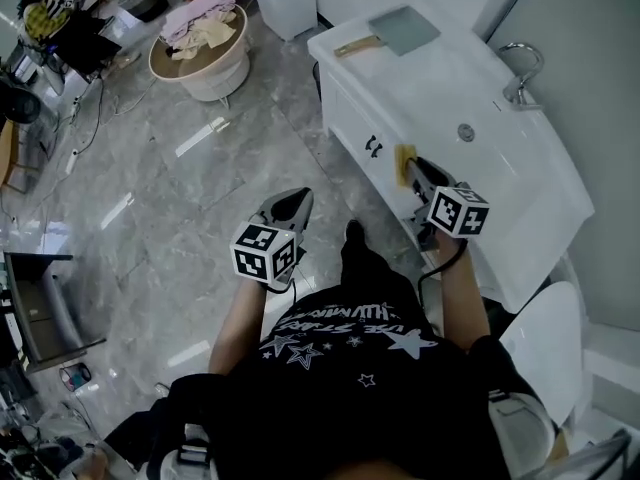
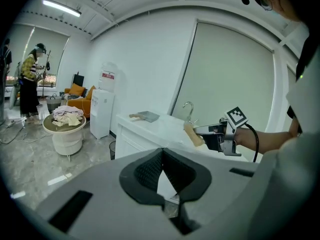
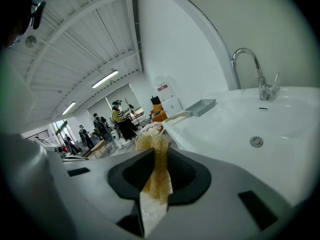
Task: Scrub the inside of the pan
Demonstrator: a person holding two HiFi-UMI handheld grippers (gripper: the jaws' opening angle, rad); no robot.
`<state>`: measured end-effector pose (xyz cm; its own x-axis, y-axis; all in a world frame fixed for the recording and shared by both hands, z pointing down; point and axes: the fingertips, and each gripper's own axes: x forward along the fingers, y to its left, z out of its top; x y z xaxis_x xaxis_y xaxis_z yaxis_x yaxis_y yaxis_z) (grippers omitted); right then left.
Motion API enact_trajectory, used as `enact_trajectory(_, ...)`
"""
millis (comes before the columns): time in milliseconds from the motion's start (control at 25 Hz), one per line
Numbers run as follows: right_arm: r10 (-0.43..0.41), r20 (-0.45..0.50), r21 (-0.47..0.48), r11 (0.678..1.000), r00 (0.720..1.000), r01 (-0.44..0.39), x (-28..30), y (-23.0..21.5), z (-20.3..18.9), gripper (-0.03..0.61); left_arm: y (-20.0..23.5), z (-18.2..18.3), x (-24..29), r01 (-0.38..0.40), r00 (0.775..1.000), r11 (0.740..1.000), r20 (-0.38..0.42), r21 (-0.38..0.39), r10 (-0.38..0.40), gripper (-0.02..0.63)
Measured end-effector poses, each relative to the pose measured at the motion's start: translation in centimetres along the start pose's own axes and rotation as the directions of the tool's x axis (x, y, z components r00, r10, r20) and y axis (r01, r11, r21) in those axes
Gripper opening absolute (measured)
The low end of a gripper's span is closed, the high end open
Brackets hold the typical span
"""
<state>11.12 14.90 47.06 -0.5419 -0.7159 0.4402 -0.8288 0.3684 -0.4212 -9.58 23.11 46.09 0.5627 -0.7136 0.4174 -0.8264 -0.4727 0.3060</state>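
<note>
— At the far end of the white counter, was the pan seen?
— Yes. It was laid flat there, its wooden handle near the counter's edge, well apart from both grippers.
— How were the grippers held?
— The right gripper was clamped on a yellow sponge, just beside the counter's front. The left gripper was pressed fully closed, with nothing between its jaws, above the grey floor.

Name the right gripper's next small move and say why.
Probably carry the right gripper, shut on the yellow sponge, along the white counter toward the grey pan at its far end: the pan lies well beyond the sponge, so no scrubbing can begin.
</note>
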Motion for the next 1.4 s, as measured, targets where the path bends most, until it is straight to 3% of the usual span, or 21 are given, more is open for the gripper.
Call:
enact_trajectory(560, 0.010, -0.013, 0.033, 0.999, 1.000, -0.010, 11.6, -11.9, 12.5, 0.083, 4.6, 11.1, 17.9, 0.005, 1.000, 1.000, -0.017, 0.010, -0.005, 0.008)
enact_trajectory(880, 0.000, 0.015, 0.065, 0.998, 1.000, -0.001, 14.0, -16.9, 13.8, 0.083, 5.0, 12.0, 23.7, 0.020, 0.999, 0.999, -0.034, 0.041, -0.018, 0.008)
enact_trajectory(1120, -0.013, 0.019, 0.077, 0.997, 1.000, 0.012, 15.1, -17.7, 15.4, 0.083, 5.4, 14.7, 25.4, 0.072, 0.997, 0.994, -0.029, 0.085, -0.070, 0.008)
enact_trajectory(1280, -0.030, 0.020, 0.083, 0.996, 0.999, 0.028, 16.2, -18.2, 16.3, 0.083, 7.0, 16.1, 27.0, 0.063, 0.997, 0.992, -0.049, 0.110, -0.058, 0.009)
enact_trajectory(1320, -0.033, 0.020, 0.086, 0.996, 0.999, 0.031, 16.6, -18.5, 16.5, 0.083, 7.4, 16.4, 27.7, 0.066, 0.997, 0.991, -0.054, 0.120, -0.060, 0.015)
enact_trajectory(1400, -0.039, 0.018, 0.090, 0.995, 0.999, 0.038, 17.5, -19.1, 16.8, 0.083, 8.3, 17.0, 29.1, 0.073, 0.996, 0.987, -0.063, 0.143, -0.065, 0.139)
